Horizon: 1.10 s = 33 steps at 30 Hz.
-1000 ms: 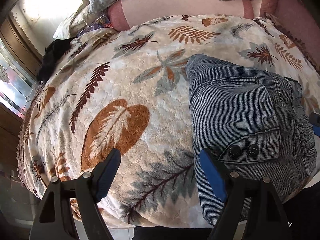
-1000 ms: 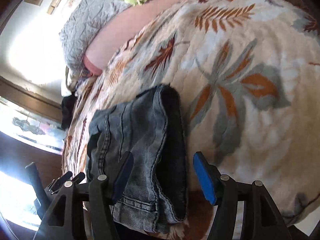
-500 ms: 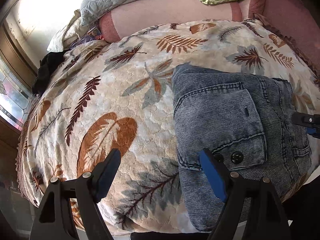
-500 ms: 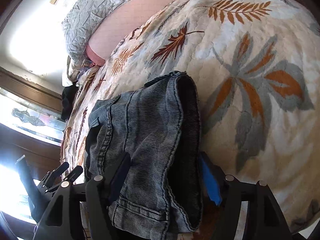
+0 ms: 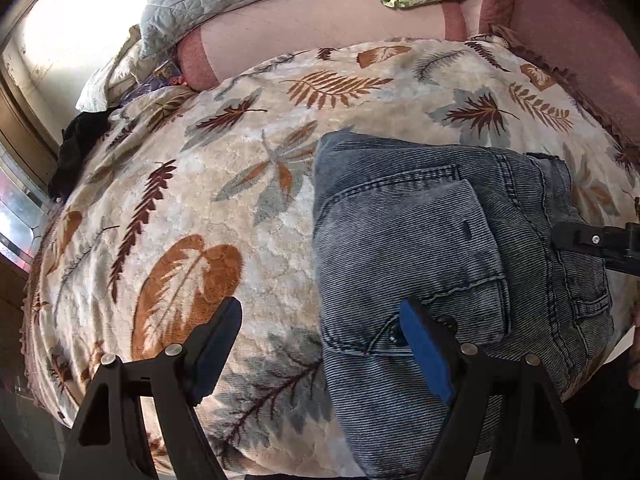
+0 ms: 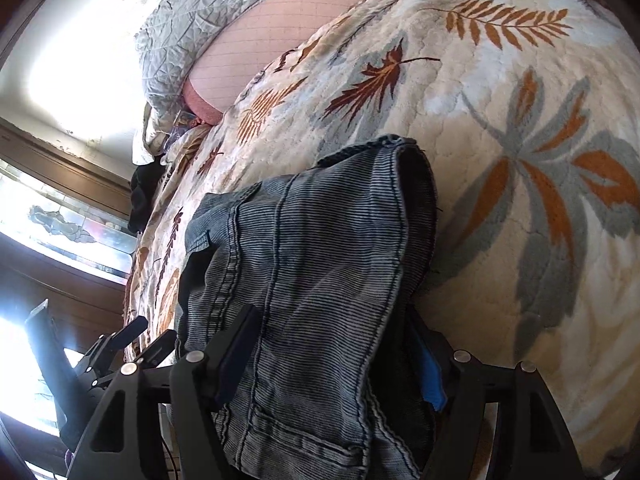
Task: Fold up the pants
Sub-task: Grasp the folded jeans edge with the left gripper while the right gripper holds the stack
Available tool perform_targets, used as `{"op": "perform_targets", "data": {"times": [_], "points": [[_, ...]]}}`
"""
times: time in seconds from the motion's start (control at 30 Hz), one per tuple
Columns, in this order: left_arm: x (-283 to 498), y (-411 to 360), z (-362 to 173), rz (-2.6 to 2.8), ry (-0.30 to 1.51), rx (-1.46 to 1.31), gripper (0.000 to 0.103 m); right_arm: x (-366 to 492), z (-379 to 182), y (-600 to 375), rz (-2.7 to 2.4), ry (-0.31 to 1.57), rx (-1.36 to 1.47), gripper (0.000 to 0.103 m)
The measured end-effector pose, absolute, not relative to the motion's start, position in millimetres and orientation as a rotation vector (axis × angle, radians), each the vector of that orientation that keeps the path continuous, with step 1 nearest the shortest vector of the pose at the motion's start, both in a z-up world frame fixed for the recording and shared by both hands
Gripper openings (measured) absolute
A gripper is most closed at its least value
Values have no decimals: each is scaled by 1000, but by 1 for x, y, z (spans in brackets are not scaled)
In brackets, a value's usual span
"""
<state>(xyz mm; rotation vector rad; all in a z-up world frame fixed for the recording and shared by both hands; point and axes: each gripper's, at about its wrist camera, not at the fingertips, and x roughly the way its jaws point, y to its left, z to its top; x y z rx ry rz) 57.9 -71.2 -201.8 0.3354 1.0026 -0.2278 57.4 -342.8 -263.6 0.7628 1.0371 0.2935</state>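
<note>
Ribbed blue denim, the folded pants [image 5: 432, 256] lie on a plush leaf-print blanket [image 5: 192, 208] near its front edge; bare blanket spreads leftward. The left gripper [image 5: 320, 344] is spread, straddling the denim's left edge.

From the right wrist, the right gripper [image 6: 332, 356] gapes around the pants [image 6: 312, 264], now closer than before.

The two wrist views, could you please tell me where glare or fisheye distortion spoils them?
Left wrist view: the window at upper left is blown out white, and the leaf-print blanket bulges like a dome. Right wrist view: glare whitens the wall and the lower left; the jeans stay sharp, with dark vignetted corners.
</note>
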Motion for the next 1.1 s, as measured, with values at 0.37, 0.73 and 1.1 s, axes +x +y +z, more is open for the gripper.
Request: {"op": "perform_targets", "data": {"times": [0.37,0.73,1.1], "points": [[72,-70,-217,-304,1044,207,85,69,-267,-330,336,998,771,76],[62,-77,-199,-442,977,161,36,67,-253,-316,333,934,683,41],[76,-57,-158,-399,884,159,70,76,-247,-304,297,930,610,40]]}}
